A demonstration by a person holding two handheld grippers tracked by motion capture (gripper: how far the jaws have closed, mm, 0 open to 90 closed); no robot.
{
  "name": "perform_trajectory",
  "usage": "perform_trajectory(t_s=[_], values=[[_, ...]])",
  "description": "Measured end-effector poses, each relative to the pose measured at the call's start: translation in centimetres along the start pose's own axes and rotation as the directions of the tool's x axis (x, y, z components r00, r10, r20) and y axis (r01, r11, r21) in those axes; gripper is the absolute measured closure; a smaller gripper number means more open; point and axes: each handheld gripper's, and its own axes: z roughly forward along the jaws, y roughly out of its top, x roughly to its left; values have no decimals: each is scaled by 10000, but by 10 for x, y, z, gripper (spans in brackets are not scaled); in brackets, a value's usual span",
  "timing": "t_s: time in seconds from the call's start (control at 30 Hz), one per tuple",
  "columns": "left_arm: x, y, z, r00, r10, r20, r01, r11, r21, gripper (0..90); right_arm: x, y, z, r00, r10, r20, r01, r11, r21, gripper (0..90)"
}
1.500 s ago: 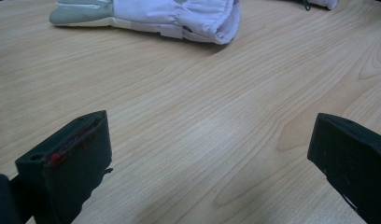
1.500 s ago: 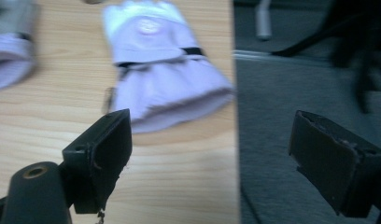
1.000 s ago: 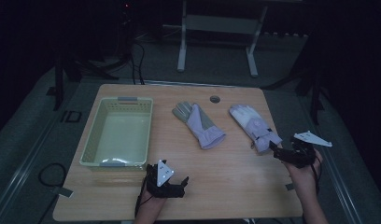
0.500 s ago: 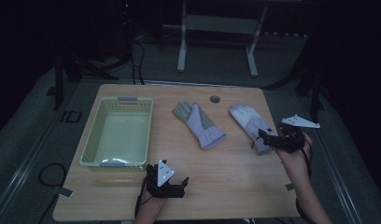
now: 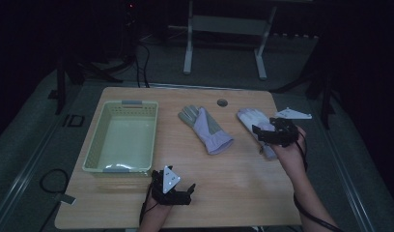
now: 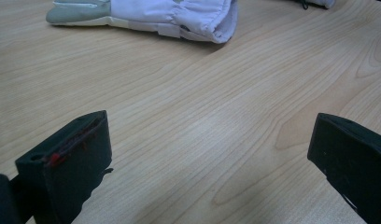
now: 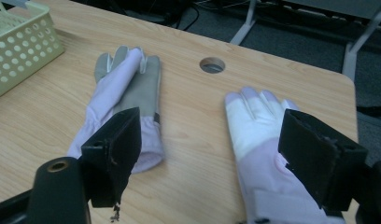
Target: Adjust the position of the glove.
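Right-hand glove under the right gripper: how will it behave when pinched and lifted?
The glove lies flat and limp, fabric-like, so it will probably sag from the right gripper. Likely light. Pushed, it may bunch rather than slide across the table.

Bare tabletop (image 5: 243,179) between gloves (image 5: 207,129), basket (image 5: 121,140).

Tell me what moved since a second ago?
The right gripper slid in from the table's right edge to above the right glove, its fingers closing a little but gripping nothing yet. The left gripper, middle glove and basket stayed put.
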Motion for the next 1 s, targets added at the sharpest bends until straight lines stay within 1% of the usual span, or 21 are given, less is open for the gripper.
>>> perform_trajectory(t_s=[0.2, 0.37, 0.53, 0.57, 0.63, 0.67, 0.73, 0.77, 0.87, 1.0], values=[[0, 0, 0, 10000, 6, 32, -6, 10000, 9, 0, 15, 12, 19, 9988, -362, -344, 370, 9991, 224, 216], [0, 0, 0, 10000, 13, 38, -13, 10000, -2, 0, 27, 20, 37, 9964, -507, -683, 534, 9979, 378, 228], [0, 0, 0, 10000, 20, 74, -20, 10000, 12, 0, 37, 25, 53, 9937, -637, -923, 688, 9962, 532, 241], [0, 0, 0, 10000, 19, 75, -19, 10000, 7, 0, 39, 26, 57, 9926, -636, -1036, 696, 9961, 551, 246], [0, 0, 0, 10000, 36, 82, -36, 10000, 14, 0, 43, 27, 64, 9917, -695, -1084, 764, 9952, 617, 248], [0, 0, 0, 10000, 30, 88, -30, 10000, 5, 0, 45, 28, 68, 9907, -666, -1188, 751, 9948, 691, 249], [0, 0, 0, 10000, 30, 88, -30, 10000, 5, 0, 46, 28, 71, 9904, -679, -1205, 770, 9944, 729, 249], [0, 0, 0, 9999, 45, 112, -45, 10000, 31, 0, 51, 28, 83, 9884, -733, -1333, 861, 9920, 928, 273], [0, 0, 0, 9999, 41, 119, -41, 10000, 2, 0, 57, 27, 98, 9838, -1001, -1488, 1195, 9846, 1274, 296], [1, 0, 0, 9999, 42, 133, -42, 10000, 17, 0, 63, 24, 117, 9796, -1033, -1724, 1311, 9786, 1587, 335]])
